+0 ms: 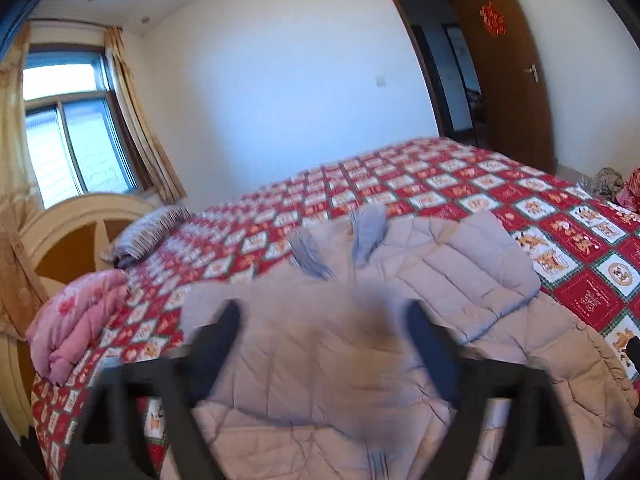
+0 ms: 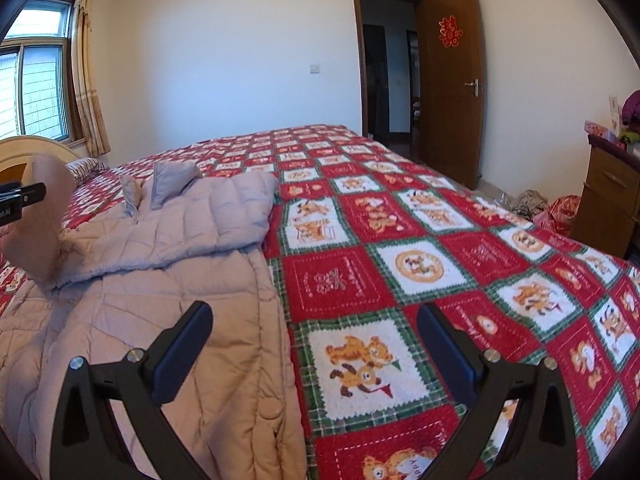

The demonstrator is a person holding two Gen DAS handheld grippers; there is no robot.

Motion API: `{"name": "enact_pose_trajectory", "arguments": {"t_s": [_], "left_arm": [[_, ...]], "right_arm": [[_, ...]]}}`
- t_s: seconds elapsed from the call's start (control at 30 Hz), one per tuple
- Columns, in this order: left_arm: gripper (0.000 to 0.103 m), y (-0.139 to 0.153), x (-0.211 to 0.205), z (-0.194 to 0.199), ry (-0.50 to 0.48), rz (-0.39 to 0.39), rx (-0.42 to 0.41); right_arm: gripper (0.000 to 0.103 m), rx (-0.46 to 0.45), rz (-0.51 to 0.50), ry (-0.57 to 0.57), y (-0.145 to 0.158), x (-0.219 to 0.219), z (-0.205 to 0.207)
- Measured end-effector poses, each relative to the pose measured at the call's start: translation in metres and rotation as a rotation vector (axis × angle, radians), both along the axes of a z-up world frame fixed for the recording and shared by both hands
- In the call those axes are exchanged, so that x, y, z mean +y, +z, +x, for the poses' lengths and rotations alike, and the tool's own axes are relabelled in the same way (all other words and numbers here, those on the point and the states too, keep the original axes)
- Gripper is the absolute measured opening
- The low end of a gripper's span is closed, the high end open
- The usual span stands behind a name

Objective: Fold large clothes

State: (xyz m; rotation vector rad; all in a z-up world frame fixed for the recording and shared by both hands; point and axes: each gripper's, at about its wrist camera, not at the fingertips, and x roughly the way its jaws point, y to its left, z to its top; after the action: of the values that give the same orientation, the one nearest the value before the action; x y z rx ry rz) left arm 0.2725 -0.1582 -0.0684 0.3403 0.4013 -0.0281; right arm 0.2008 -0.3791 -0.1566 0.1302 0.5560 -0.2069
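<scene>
A pale beige quilted coat (image 1: 460, 272) lies spread on the bed, its upper half folded over and grey lining tabs sticking up. My left gripper (image 1: 324, 312) hovers low over the coat's middle, blurred, with its jaws wide open and no cloth between the fingers. In the right wrist view the coat (image 2: 180, 232) fills the left side. My right gripper (image 2: 316, 310) stands open above the coat's right edge and the bedspread, holding nothing. A blurred beige fold (image 2: 44, 216) rises beside a black tool body at the left edge.
The bed (image 2: 440, 220) carries a red patchwork spread with bear pictures. A folded pink quilt (image 1: 76, 320) and a striped pillow (image 1: 152, 232) lie by the headboard (image 1: 80, 232). At the right stand a wooden cabinet (image 2: 608, 200), floor clutter (image 2: 552, 208) and an open door (image 2: 448, 80).
</scene>
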Motion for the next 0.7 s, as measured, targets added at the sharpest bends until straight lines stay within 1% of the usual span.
{"name": "enact_pose_trajectory", "arguments": {"t_s": [0.03,0.1,0.17,0.23,0.33,0.4,0.47,0.57,0.63,0.67,0.7], "left_arm": [[0.096,0.001,0.002,-0.002,-0.005,-0.001,-0.017],[0.097,0.002,0.009,-0.004,-0.009,0.002,-0.032],[0.097,-0.002,0.028,-0.001,0.023,0.018,-0.037],[0.097,-0.011,0.051,0.007,0.072,0.027,-0.026],[0.097,-0.033,0.098,0.026,0.189,0.052,0.038],[0.097,-0.049,0.132,0.039,0.272,0.034,0.097],[0.097,-0.062,0.166,0.047,0.351,0.004,0.136],[0.097,-0.081,0.205,0.055,0.449,-0.014,0.175],[0.097,-0.093,0.224,0.056,0.49,-0.031,0.201],[0.097,-0.099,0.234,0.058,0.508,-0.049,0.221],[0.097,-0.104,0.241,0.058,0.518,-0.069,0.237]], "right_arm": [[0.103,0.004,0.001,0.001,-0.001,0.0,0.0],[0.103,0.011,0.002,0.001,-0.003,0.002,0.001],[0.103,0.017,0.003,-0.003,-0.002,0.004,0.002],[0.103,0.016,0.015,0.024,0.006,0.01,0.002],[0.103,0.006,0.024,0.093,0.021,0.03,0.008],[0.103,0.012,0.038,0.151,0.028,0.046,0.018],[0.102,0.03,0.058,0.218,0.031,0.067,0.034],[0.092,0.07,0.096,0.304,0.027,0.098,0.058],[0.083,0.127,0.136,0.355,0.018,0.123,0.08],[0.081,0.148,0.152,0.37,0.013,0.13,0.085],[0.075,0.183,0.179,0.394,0.006,0.14,0.095]]}}
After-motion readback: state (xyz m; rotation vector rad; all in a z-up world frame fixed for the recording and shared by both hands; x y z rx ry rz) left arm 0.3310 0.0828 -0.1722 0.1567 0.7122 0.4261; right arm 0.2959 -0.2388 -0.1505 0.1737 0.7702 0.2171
